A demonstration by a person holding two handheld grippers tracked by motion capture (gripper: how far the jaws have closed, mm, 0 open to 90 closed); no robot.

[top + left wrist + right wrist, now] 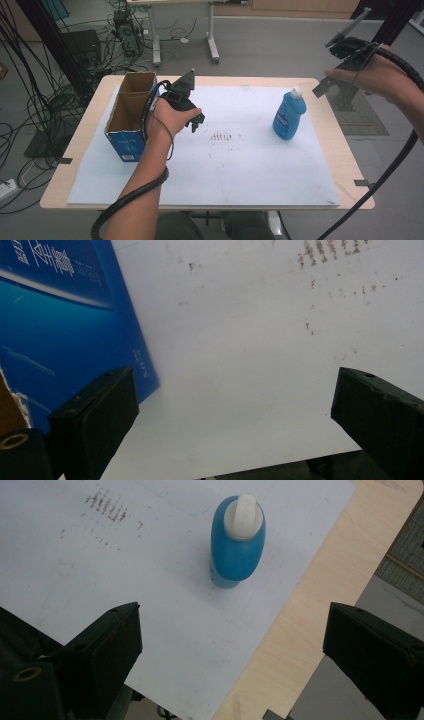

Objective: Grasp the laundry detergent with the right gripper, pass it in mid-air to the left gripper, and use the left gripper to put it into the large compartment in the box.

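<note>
I see the blue bottle (289, 116) with its white cap standing upright on the white sheet (235, 165), toward the desk's (345, 165) right side. My right hand-held gripper (232, 650) hangs above it, jaws wide and empty. My left hand-held gripper (235, 405), also open, is beside the blue cardboard box (129, 120). Cables lie on the floor (280, 45) behind.

The blue box (65, 325) beside the white sheet carries pale printing along its side, seen close in the left gripper view: a row of characters near the top and a small line down by the corner, all too blurred to read. The blue bottle (288, 117) has a label, but its wording is too small to make out.
</note>
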